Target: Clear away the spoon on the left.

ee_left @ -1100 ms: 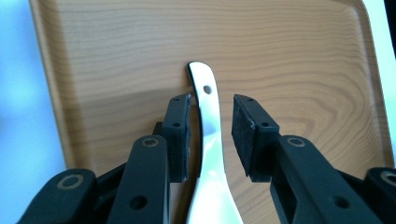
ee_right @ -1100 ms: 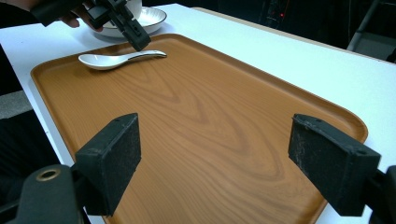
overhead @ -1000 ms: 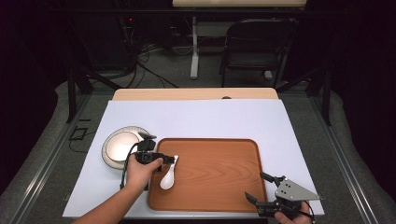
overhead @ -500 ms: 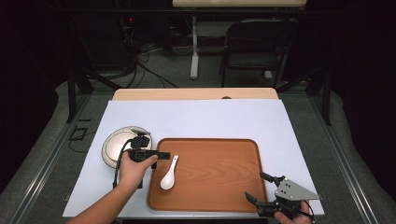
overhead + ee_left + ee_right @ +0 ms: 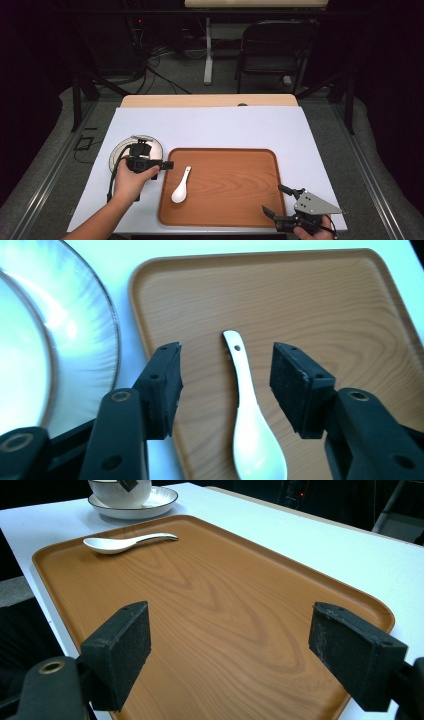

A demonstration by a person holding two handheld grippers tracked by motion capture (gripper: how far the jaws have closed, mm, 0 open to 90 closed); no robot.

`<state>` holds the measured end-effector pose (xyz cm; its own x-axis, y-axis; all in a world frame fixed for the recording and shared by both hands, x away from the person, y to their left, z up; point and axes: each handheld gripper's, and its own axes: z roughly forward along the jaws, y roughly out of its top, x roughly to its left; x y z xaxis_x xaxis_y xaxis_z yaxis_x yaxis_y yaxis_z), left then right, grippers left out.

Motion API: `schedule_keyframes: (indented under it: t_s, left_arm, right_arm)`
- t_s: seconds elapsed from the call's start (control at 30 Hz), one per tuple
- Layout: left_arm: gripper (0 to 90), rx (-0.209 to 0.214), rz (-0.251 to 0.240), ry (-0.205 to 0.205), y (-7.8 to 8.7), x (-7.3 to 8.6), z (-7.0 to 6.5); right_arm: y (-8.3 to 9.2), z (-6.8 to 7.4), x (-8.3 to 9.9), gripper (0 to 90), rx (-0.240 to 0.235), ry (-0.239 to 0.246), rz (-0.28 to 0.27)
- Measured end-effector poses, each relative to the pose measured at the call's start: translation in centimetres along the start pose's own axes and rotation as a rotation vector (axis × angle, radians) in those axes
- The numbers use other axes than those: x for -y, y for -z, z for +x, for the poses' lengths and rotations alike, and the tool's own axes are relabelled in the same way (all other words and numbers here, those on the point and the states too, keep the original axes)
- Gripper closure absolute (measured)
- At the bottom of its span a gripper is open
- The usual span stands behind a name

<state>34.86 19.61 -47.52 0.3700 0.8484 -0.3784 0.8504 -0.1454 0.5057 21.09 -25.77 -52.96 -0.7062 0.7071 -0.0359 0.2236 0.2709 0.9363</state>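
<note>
Tray lower centre of the high view, spoon on its left part, plate just left of tray

A white sheet covers the surface, leaving a strip of pale wood bare along the far edge. Beyond it, a dark chair stands on the grey floor, beside a white post. Black cables trail across the floor to the left of the post.
</note>
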Motion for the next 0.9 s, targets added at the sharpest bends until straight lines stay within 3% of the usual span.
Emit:
schedule_keyframes:
  t_s: [0.1,0.43,0.7,0.9]
  left_arm:
    - [44.5,-0.018,-0.007,-0.020,0.7,0.2,0.2]
    - [43.1,-0.055,-0.077,-0.025,2.8,1.9,1.4]
    - [45.0,-0.065,-0.134,0.000,3.8,5.1,2.4]
    - [45.1,-0.094,-0.162,0.014,3.5,8.0,3.1]
  right_arm:
    - [0.0,0.0,0.0,16.5,0.000,-0.002,0.000]
    - [0.0,0.0,0.0,16.5,0.001,0.000,0.001]
    - [0.0,0.0,0.0,16.5,0.001,-0.001,0.002]
    - [0.0,0.0,0.0,16.5,0.001,-0.001,0.003]
